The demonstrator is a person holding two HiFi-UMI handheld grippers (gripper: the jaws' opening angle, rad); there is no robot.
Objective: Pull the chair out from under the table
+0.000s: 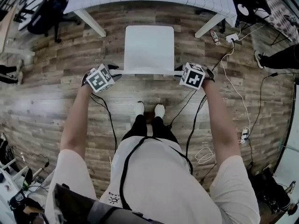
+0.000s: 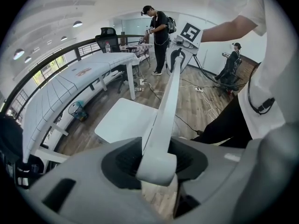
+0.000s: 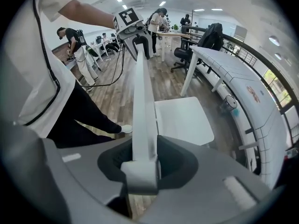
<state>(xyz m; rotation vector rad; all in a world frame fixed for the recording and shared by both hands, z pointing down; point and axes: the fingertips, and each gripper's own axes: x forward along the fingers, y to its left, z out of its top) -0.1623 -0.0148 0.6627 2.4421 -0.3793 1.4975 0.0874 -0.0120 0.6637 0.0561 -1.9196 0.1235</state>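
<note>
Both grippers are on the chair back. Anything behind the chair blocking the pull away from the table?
Nothing but the person's own shoes directly behind the chair. A white cable lies off to the right, clear of the path.

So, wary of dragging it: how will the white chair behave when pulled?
Probably stiff and light: the chair looks like thin plastic. Gripped high on its back rail by left gripper and right gripper, it may tip backward rather than slide.
</note>
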